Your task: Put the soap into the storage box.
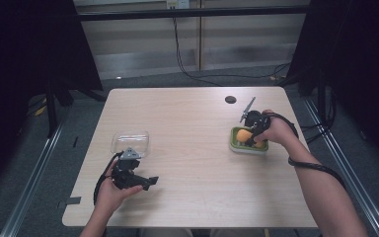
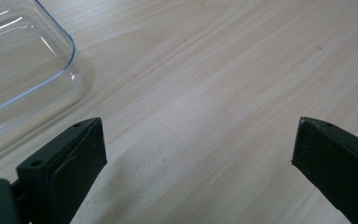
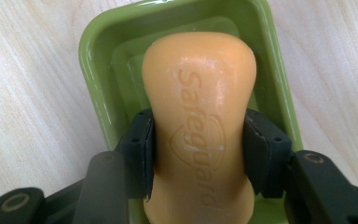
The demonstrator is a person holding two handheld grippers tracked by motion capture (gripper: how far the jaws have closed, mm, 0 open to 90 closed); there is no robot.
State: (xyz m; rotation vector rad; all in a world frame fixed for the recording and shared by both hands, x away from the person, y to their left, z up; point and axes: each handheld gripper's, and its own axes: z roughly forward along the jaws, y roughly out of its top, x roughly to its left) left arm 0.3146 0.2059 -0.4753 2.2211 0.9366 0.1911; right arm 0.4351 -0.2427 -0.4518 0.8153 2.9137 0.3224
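The orange soap bar [image 3: 198,140] is pinched at its narrow waist by the right gripper [image 3: 198,154] — jaws closed snugly on it, where the flanks give purchase. It is held over the green soap dish [image 1: 236,146], at four o'clock on the table [image 1: 192,163]. The left gripper [image 2: 200,149] is kept wide open and empty at seven o'clock, beside the clear lid [image 2: 23,70] — apparently readied for it.

A lab-like recording setup is suggested by black curtains [image 1: 24,54], trailing cables [image 1: 187,59], metal floor rails [image 1: 34,182] and a bare wooden surface [image 1: 192,148].
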